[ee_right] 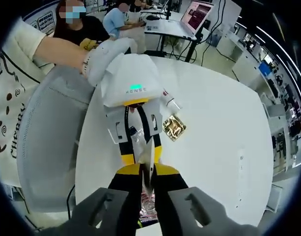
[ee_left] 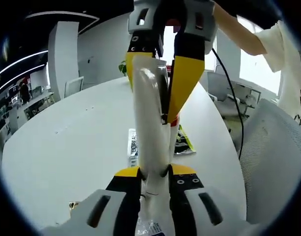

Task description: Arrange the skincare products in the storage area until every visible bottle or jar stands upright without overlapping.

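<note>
White tube point(ee_left: 151, 123) clamped between left gripper point(ee_left: 155, 173) and right gripper point(ee_left: 162, 78)

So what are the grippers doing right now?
Left gripper and right gripper both shut on one white tube, held above the table. Sachets lying flat below.

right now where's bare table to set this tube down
Bare white table lies wide beyond and left of the sachets; in the right gripper view, the half past the gold packet is bare too. It is crowded where both claws hold the tube, by the chair.

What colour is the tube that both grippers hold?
White; the tube shows best in the left gripper view.
</note>
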Available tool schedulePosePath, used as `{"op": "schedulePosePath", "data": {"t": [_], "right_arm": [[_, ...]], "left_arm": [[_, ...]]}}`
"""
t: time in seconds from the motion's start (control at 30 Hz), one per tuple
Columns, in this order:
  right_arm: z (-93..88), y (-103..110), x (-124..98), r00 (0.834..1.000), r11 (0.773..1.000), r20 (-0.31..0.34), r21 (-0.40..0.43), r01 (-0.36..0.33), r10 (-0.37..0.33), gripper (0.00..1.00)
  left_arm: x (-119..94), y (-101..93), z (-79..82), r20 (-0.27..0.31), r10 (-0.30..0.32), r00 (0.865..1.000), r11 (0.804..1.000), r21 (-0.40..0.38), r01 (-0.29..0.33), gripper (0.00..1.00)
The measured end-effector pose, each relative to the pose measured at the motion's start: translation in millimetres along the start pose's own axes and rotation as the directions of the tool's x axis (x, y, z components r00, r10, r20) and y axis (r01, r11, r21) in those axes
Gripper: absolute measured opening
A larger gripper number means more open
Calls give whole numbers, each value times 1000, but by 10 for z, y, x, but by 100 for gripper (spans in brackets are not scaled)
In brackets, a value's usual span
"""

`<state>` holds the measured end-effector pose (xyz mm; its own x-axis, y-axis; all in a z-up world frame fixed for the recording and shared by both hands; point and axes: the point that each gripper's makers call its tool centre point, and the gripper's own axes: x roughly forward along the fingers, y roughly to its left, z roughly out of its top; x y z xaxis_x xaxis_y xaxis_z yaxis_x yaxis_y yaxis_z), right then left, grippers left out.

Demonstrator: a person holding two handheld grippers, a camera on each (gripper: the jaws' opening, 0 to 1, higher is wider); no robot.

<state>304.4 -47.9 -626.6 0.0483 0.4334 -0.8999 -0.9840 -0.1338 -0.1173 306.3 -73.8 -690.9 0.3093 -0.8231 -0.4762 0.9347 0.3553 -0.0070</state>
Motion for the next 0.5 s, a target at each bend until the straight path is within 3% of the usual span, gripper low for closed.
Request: {"op": "schedulePosePath", "data": {"t": [0.2, 0.5], "right_arm": [[3, -9, 1, 1000, 1000, 9, -2, 16, -15, 10], [-27, -34, -37, 997, 998, 46, 15, 61, -62, 31]], "left_arm": [[0, 20, 19, 15, 5, 1000, 1000, 0, -5, 21], [-42, 79, 62, 24, 49, 998, 999, -6, -49, 27]]}}
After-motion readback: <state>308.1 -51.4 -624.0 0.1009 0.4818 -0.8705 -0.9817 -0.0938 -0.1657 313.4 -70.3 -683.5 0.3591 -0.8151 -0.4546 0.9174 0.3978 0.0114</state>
